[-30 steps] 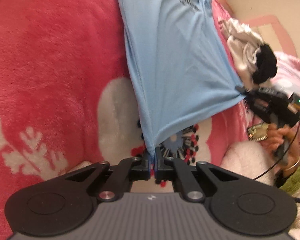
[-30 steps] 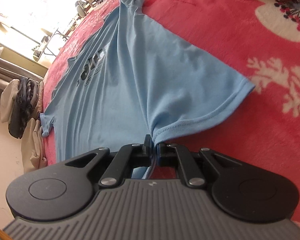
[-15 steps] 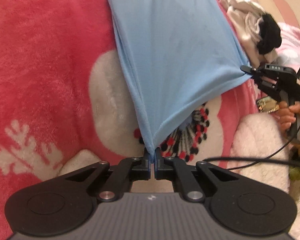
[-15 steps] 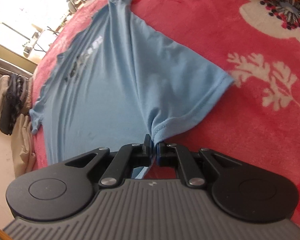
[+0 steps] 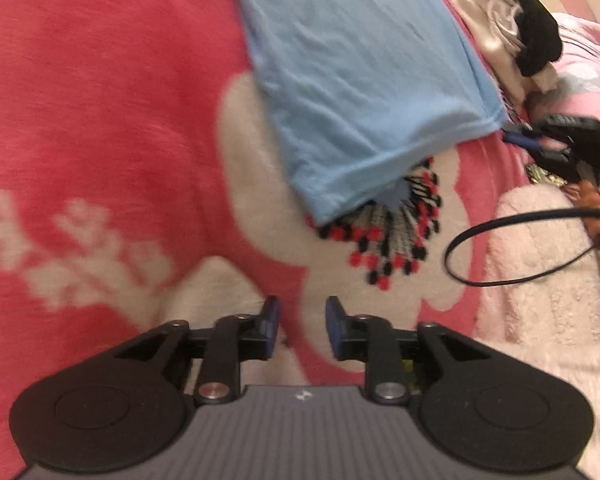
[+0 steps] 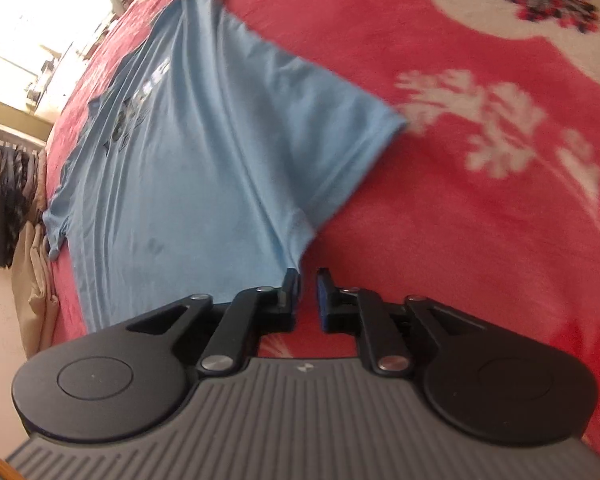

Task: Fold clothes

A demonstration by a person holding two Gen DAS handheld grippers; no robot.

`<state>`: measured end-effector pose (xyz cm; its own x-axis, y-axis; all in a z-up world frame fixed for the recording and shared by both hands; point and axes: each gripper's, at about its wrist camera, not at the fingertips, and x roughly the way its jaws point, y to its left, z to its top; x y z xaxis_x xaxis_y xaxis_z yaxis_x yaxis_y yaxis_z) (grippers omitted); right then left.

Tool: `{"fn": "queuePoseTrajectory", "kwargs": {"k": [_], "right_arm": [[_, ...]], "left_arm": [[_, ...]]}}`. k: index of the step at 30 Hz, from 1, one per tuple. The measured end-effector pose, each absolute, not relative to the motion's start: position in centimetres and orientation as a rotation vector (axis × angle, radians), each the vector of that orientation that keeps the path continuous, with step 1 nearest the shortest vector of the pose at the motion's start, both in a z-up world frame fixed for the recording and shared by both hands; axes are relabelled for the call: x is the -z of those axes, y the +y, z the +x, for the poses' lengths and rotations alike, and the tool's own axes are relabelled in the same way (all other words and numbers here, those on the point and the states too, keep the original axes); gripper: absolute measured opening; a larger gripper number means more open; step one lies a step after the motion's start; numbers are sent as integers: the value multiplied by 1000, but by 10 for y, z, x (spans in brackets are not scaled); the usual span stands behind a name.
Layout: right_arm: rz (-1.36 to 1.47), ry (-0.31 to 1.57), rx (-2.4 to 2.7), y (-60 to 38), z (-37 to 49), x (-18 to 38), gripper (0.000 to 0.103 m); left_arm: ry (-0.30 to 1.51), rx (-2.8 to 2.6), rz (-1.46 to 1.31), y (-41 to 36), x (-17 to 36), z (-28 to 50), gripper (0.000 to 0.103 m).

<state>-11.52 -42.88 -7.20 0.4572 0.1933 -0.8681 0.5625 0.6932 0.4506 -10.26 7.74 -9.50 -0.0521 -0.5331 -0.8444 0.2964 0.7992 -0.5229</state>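
A light blue T-shirt [image 5: 364, 72] lies flat on a red blanket [image 5: 100, 100] with white flower prints. In the left wrist view its hem corner rests on a white flower, well ahead of my left gripper [image 5: 302, 320], which is open with nothing between its fingers. In the right wrist view the T-shirt [image 6: 204, 152] spreads away to the upper left, dark lettering near its chest. My right gripper [image 6: 308, 288] is open a little, right at the shirt's near corner, which touches the left finger. That gripper [image 5: 568, 140] also shows at the right edge of the left wrist view.
A heap of white and black clothes [image 5: 512, 36] lies beyond the shirt's right side. A pale pink fluffy blanket [image 5: 540, 264] and a looping black cable [image 5: 512, 248] sit at the right. A hand [image 5: 596, 196] holds the right gripper. Dark clothes [image 6: 8, 204] hang past the bed's far edge.
Both grippers have opened and let go of the shirt's hem corners. The hem dropped flat onto the blanket, and my left gripper pulled back from it.
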Motion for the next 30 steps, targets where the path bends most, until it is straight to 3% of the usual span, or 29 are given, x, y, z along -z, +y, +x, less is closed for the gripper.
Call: {"fn": "queuePoseTrajectory", "kwargs": {"k": [2,8,13,20,22,24,30], "right_arm": [[832,1072,299,-444,-130,67,20],[899,944,362,-488,-148,63,30],[864,891,279,-498,-116,70,46],[695,952,205,-494,-70,84,50],[643,999,183,-489,-64,91,47],[515,1034,195,-479,-61,92,9],[447,936,313,-488,-75,58,5]], "left_arm": [[1455,643,-200,92,84,-98,33],[1318,532,-204,102,45,-66,38],[1209,560,-183,63,35,-36,40],[1178,647,-78,-9,58,-16,40],[1160,661,-52,-20,62,-18,42],[1157,665,-46,-21,63,-19,43],[1154,676,-12,-25,64,-21,43]]}}
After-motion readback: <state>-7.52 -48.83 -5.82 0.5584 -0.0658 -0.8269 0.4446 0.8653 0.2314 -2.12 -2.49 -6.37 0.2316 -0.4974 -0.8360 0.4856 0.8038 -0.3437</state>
